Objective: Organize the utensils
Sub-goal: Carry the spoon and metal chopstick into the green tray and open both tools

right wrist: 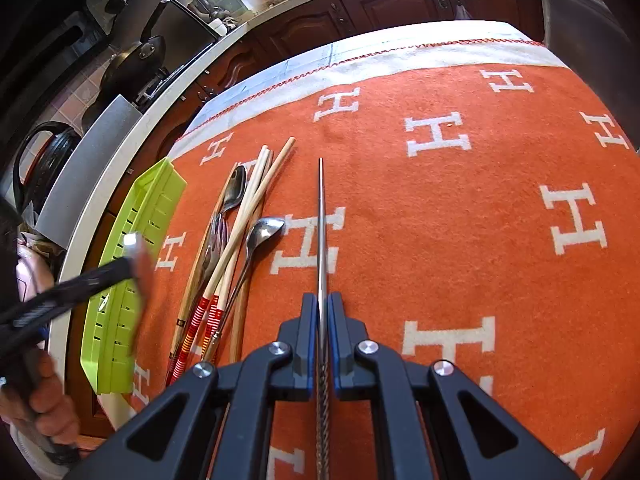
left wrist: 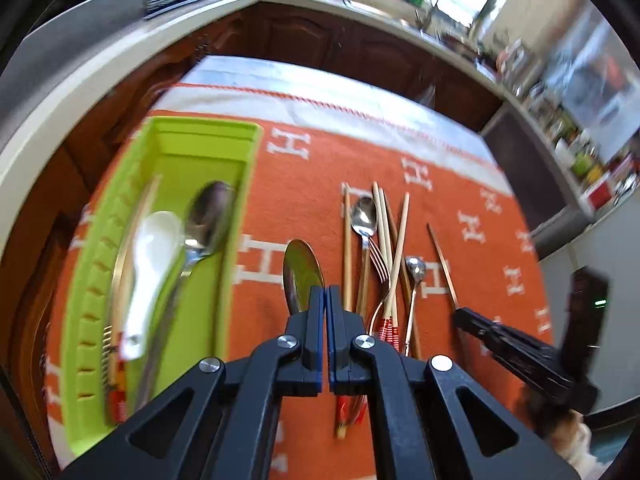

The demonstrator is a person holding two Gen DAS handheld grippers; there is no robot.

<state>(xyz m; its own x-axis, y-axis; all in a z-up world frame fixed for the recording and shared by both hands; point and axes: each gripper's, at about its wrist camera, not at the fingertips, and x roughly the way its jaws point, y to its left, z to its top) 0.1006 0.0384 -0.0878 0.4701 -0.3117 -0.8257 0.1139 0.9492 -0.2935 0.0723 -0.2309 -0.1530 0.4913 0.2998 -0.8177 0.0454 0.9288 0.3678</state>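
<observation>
My left gripper (left wrist: 325, 294) is shut on a shiny spoon (left wrist: 302, 272), whose bowl sticks out past the fingertips, above the orange cloth and just right of the green tray (left wrist: 200, 140). In the tray lie a white ceramic spoon (left wrist: 152, 248), a metal spoon (left wrist: 208, 216) and a chopstick. My right gripper (right wrist: 323, 300) is shut on a thin metal chopstick (right wrist: 321, 232) that points away over the cloth. Left of it lies a pile of wooden chopsticks (right wrist: 248, 208), spoons (right wrist: 264, 228) and a fork (left wrist: 378, 258). The right wrist view shows the left gripper (right wrist: 134, 268) over the tray (right wrist: 132, 300).
An orange cloth with white H letters (right wrist: 440, 136) covers the table; its white border runs along the far edge. Beyond are dark wooden cabinets (right wrist: 392, 0) and a counter with pans (right wrist: 136, 56). A person's hand (right wrist: 48, 404) grips the left tool's handle.
</observation>
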